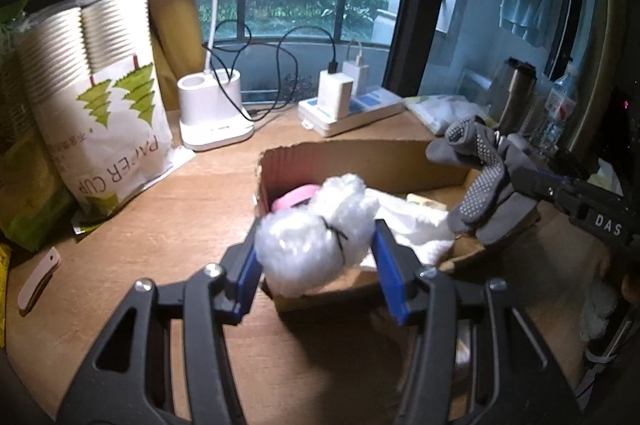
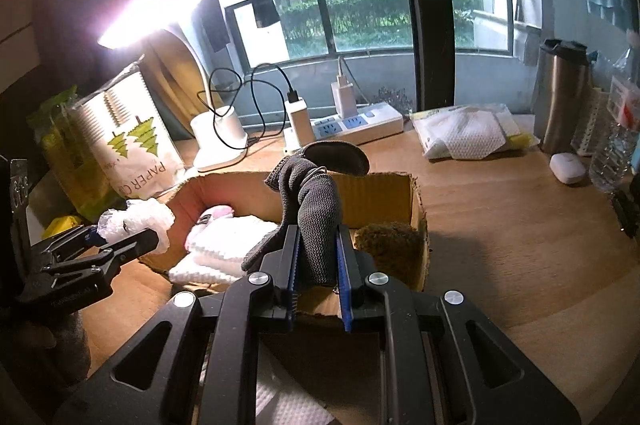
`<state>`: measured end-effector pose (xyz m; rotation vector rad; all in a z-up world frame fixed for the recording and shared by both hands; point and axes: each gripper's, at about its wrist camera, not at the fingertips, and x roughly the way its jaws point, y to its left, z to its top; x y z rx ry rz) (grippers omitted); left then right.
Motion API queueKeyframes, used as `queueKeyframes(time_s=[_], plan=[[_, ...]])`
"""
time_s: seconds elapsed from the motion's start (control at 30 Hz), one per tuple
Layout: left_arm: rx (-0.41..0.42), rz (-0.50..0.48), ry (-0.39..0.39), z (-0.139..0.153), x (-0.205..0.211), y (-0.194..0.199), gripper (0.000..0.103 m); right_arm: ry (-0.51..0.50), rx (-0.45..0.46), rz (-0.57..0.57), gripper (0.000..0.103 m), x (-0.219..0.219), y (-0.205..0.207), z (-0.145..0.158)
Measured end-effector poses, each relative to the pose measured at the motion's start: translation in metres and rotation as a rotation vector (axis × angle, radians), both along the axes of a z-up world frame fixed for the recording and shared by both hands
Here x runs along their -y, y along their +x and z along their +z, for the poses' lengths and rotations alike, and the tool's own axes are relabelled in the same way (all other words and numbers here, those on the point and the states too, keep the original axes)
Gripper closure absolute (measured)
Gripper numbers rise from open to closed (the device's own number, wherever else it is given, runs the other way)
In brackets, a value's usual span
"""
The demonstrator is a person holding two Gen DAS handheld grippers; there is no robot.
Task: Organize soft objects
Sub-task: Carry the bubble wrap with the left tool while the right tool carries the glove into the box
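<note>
My left gripper (image 1: 316,245) is shut on a white bundle of bubble wrap (image 1: 316,229) and holds it over the near left corner of the open cardboard box (image 1: 360,155). It also shows in the right wrist view (image 2: 134,221). My right gripper (image 2: 318,257) is shut on a grey dotted glove (image 2: 316,209), held above the box (image 2: 380,193); the glove also shows in the left wrist view (image 1: 484,181). Inside the box lie a white fluffy cloth (image 2: 224,249), a pink item (image 1: 296,197) and a brown sponge-like pad (image 2: 388,241).
On the wooden desk stand a paper cup bag (image 1: 104,105), a white lamp base (image 1: 212,109), a power strip with chargers (image 1: 352,109), a packet of white cloths (image 2: 468,133), a steel tumbler (image 2: 564,93), a water bottle (image 2: 616,141) and a small white case (image 2: 568,167).
</note>
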<state>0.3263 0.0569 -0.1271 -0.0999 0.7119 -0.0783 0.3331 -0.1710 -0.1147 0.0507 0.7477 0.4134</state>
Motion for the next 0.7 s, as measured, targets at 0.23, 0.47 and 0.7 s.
queueKeyframes(time_s=[0.23,0.47,0.7], plan=[[-0.031,-0.017,-0.004,-0.010,0.005,0.013,0.050,0.000,-0.054,0.002,0.085,-0.001,0.017,-0.020],[-0.051,-0.023,0.019,-0.019,0.012,0.020,0.049,0.004,-0.088,0.004,0.085,-0.001,0.027,-0.034],[-0.076,-0.028,0.033,-0.024,0.018,0.023,0.048,0.008,-0.106,-0.002,0.085,0.000,0.029,-0.040]])
